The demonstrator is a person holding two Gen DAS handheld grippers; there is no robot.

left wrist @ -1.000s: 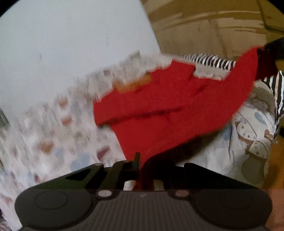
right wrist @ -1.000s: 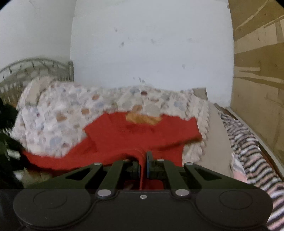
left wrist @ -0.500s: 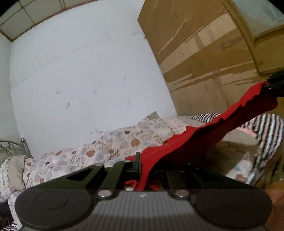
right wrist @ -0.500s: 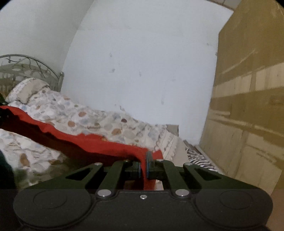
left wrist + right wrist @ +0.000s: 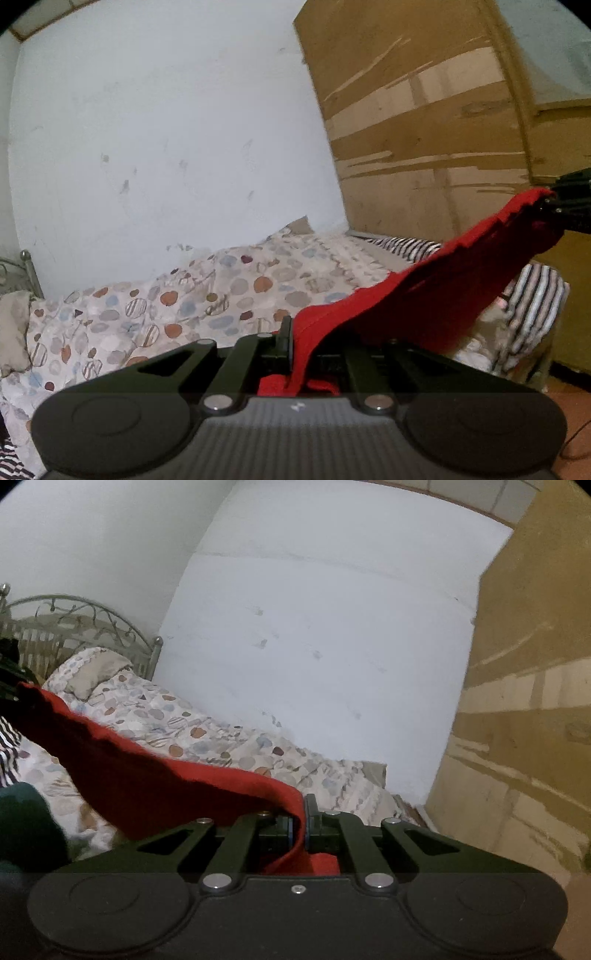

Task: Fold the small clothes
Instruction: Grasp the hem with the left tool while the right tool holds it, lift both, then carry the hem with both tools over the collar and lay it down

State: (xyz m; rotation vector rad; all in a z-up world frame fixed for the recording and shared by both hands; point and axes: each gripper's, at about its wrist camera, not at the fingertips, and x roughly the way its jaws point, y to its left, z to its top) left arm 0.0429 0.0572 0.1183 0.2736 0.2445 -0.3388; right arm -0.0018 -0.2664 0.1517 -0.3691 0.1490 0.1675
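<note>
My left tongs (image 5: pixel 295 341) clench one edge of the small red knit garment (image 5: pixel 424 295); right tongs (image 5: pixel 304 821) clench the other, stretching it flat above the dotted bedspread (image 5: pixel 221 738) ahead; ready for folding.

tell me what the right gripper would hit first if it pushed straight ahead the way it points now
Probably the patterned bedspread, near the bed's far end, with the white wall just behind. The right gripper is shut on the red garment, which trails to its left, not ahead. Depth is uncertain.

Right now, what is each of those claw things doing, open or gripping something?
Left gripper: shut on the red garment.
Right gripper: shut on the same red garment, stretched between both.
</note>
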